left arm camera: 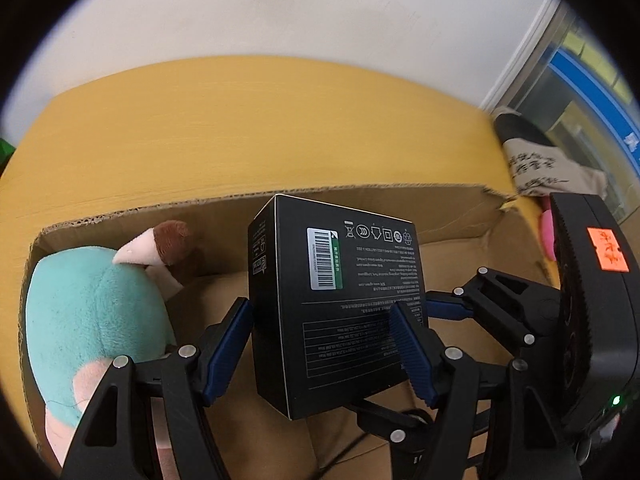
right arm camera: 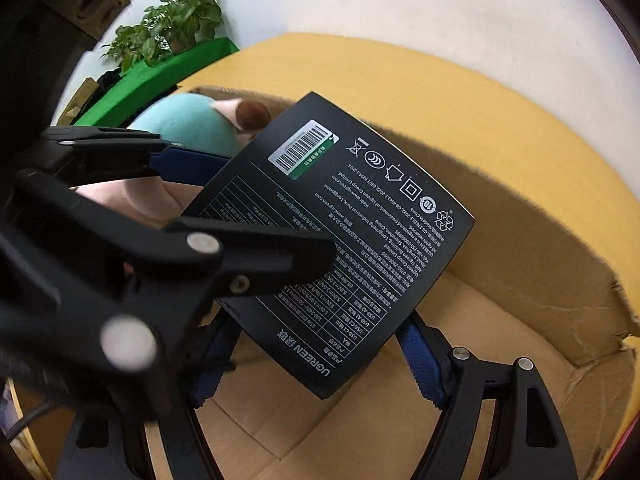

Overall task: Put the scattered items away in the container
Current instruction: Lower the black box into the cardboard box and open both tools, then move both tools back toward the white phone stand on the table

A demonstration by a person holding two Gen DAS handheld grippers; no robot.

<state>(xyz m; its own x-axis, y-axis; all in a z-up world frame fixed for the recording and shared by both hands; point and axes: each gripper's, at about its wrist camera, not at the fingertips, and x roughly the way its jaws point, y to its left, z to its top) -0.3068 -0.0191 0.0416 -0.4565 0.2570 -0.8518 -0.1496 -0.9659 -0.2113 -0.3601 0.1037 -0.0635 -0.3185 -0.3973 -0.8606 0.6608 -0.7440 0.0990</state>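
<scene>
From the left wrist, the left tool (left arm camera: 324, 346) clamps its blue pads on both sides of a black box (left arm camera: 340, 304), held above the cardboard container (left arm camera: 448, 216); a teal plush toy (left arm camera: 92, 312) lies inside at the left. From the right wrist, the right tool (right arm camera: 320, 360) straddles the same box's near end; I cannot tell if its pads touch. The left tool grips from the left.
</scene>
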